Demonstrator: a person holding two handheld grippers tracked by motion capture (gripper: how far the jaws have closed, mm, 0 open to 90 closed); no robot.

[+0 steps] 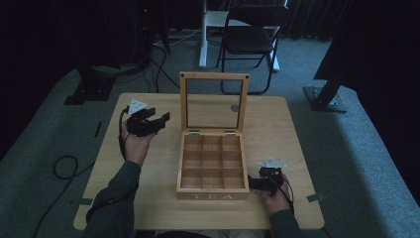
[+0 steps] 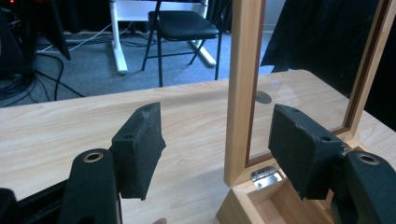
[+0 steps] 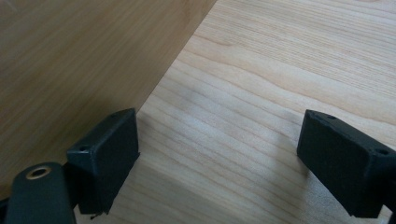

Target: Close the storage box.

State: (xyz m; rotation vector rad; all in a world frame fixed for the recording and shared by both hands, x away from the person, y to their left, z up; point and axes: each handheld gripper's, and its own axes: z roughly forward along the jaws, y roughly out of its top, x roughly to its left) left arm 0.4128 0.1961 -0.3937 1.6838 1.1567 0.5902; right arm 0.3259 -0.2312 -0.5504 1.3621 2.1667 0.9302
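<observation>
Tea box [image 1: 213,168] at table [image 1: 277,129] centre, front wall close to the near edge, lid [image 1: 214,101] upright at 12 o'clock. Bare wood at 9 and 3 o'clock of the box, wide on both flanks; narrow strip at 6 o'clock. Compartments seen bare from above.

Chair [image 1: 250,37] and white desk leg [image 1: 203,34] well beyond the far edge at 12 o'clock; cables [image 1: 64,166] on carpet at 9 o'clock. Upright lid frame between left gripper [image 1: 153,123] and the far right of the table.

Left gripper raised at 10 o'clock of the box, near the lid's left post, apart from it, jaws spread wide and holding nothing. In the left gripper view [image 2: 219,149], lid post and hinge [image 2: 266,176] between the jaws, farther off.

Right gripper [image 1: 257,183] low at 4 o'clock of the box, just beside its right wall, jaws wide, empty. In the right gripper view [image 3: 217,158], one jaw close against the box wall [image 3: 70,70], contact impossible to tell.
</observation>
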